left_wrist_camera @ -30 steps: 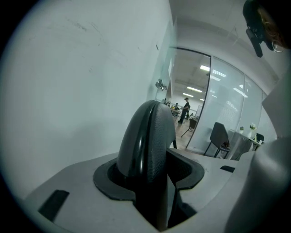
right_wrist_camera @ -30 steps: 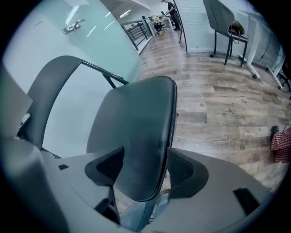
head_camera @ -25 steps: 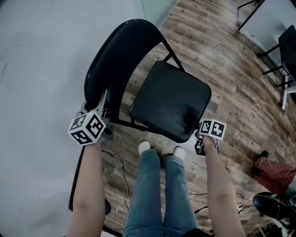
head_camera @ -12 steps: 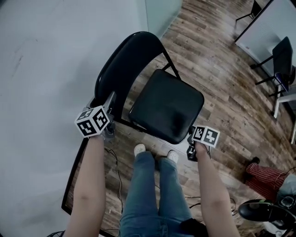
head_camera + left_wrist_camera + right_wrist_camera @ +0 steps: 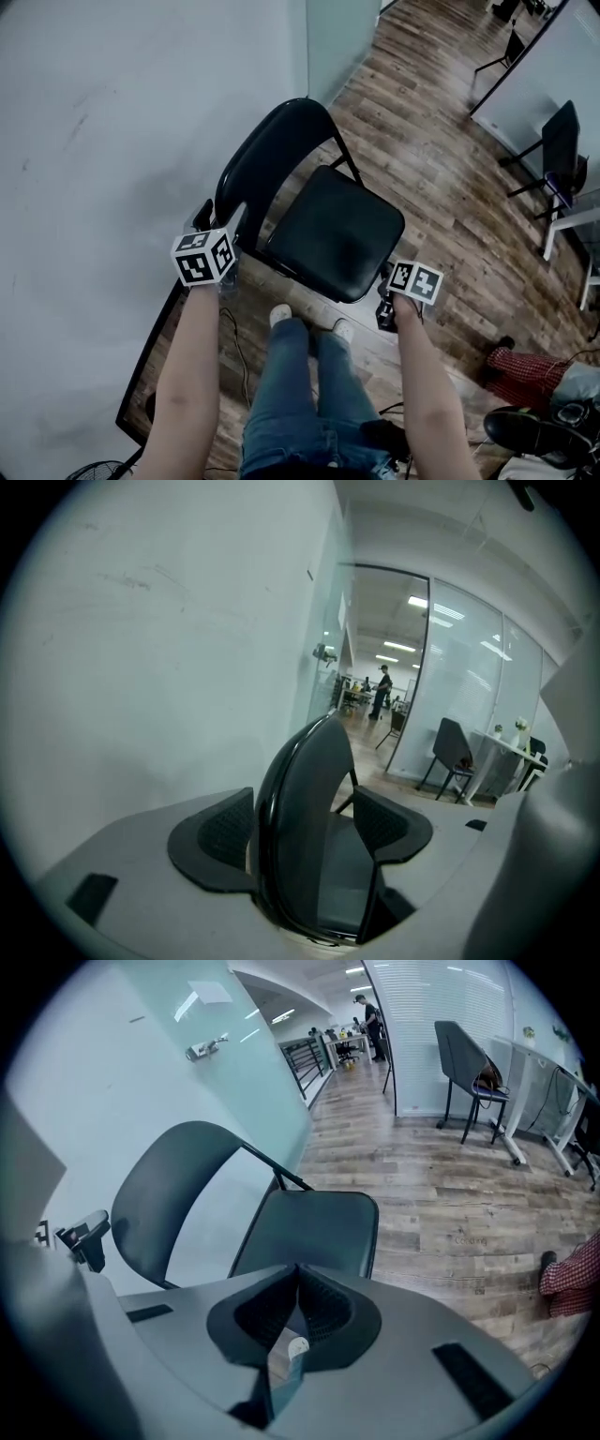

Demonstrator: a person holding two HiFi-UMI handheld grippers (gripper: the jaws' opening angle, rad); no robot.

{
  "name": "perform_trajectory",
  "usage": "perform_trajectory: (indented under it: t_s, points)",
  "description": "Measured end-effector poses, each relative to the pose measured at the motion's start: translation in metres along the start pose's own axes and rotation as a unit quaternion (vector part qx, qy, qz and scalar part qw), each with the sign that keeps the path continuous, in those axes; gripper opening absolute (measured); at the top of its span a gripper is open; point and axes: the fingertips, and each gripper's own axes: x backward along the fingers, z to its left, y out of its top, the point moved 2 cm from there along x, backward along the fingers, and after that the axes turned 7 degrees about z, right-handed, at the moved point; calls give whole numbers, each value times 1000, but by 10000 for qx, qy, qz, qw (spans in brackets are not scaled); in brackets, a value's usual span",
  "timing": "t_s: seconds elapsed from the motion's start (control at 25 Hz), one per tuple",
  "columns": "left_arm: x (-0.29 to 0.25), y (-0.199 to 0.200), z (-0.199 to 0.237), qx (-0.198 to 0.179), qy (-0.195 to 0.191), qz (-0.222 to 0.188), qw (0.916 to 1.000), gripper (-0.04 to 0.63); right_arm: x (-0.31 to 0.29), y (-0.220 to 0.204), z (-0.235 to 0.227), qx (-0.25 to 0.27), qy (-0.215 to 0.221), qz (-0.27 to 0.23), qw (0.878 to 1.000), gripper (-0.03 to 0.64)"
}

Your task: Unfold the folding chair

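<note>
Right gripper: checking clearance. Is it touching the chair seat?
Apart. The right gripper view shows the right gripper shut on nothing, with the seat clear beyond its tips.

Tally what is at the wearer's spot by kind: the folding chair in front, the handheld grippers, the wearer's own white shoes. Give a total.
Folding chair: 1
Grippers (left gripper, right gripper): 2
White shoes: 2
Total: 5
</note>
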Motion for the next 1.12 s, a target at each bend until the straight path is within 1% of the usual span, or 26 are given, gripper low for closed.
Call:
perform_trajectory:
  t_s: [0.16, 0.24, 0.32, 0.4, 0.56, 0.64, 0.84, 1.0, 1.12]
  points:
    - [15, 8, -13, 149, -92, -17, 9998, 310, 23, 5, 18, 164, 105, -69, 9998, 8]
    - [19, 10, -21, 78, -100, 62, 9999, 310, 34, 8, 24, 139, 171, -133, 9997, 6]
    - [23, 10, -30, -78, -87, 175, 9998, 310, 46, 11, 27, 109, 247, -205, 9994, 6]
    - [28, 13, -39, -158, -93, 238, 9995, 310, 59, 15, 30, 205, 274, -238, 9991, 5]
    - [39, 21, -51, -100, -193, 228, 9995, 307, 83, 22, 39, 666, 225, -239, 9972, 3]
    - [44, 25, -54, -109, -215, 210, 9995, 305, 94, 26, 42, 780, 225, -280, 9963, 3]
    - [60, 31, -64, -196, -277, 165, 9993, 291, 113, 36, 60, 896, 561, -400, 9936, 3]
    - [73, 38, -82, -300, -500, 36, 9983, 284, 134, 41, 80, 1205, 855, -537, 9876, 3]
    - [82, 48, -94, -495, -597, -119, 9969, 271, 154, 43, 101, 1751, 995, -876, 9756, 3]
